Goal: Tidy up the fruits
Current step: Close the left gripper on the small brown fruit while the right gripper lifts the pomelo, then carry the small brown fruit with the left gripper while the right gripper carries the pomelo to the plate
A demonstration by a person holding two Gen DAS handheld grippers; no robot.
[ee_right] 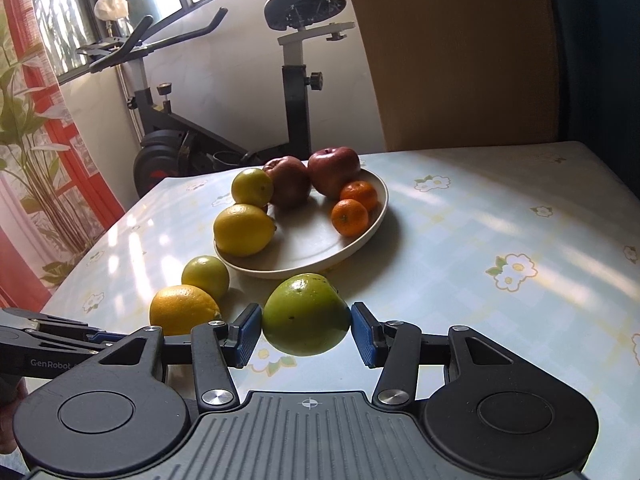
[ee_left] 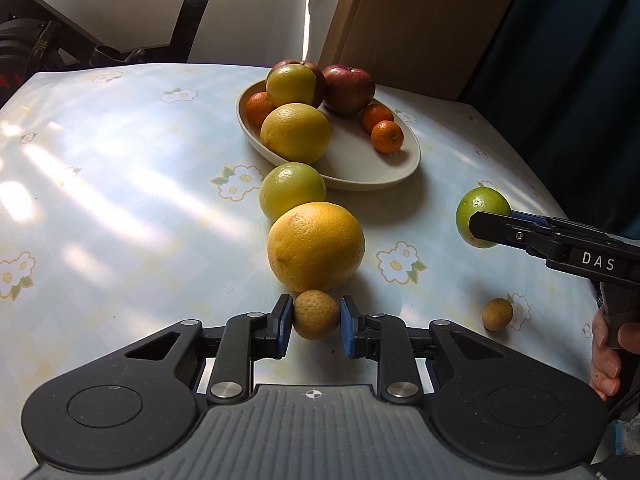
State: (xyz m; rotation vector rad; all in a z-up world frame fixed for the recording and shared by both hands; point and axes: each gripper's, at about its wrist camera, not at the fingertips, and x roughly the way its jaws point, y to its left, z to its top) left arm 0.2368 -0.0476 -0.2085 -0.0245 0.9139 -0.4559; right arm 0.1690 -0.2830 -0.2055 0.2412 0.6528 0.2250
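Small brown fruit (ee_left: 316,314) squeezed between blue pads. Green fruit (ee_right: 306,314) pinched up off the table. Big orange (ee_left: 316,246) and yellow-green fruit (ee_left: 292,191) lined up just before the full bowl (ee_left: 360,168).

The left gripper (ee_left: 316,316) pinches a small brown fruit (ee_left: 316,314) at six o'clock. A large orange (ee_left: 316,246) touches it at twelve. At three o'clock the right gripper (ee_left: 486,222) clamps a green lime (ee_left: 478,206) above the flowered tablecloth (ee_left: 120,184).

Window daylight, glare streaks on tablecloth (ee_left: 120,168), fisheye-bent edges
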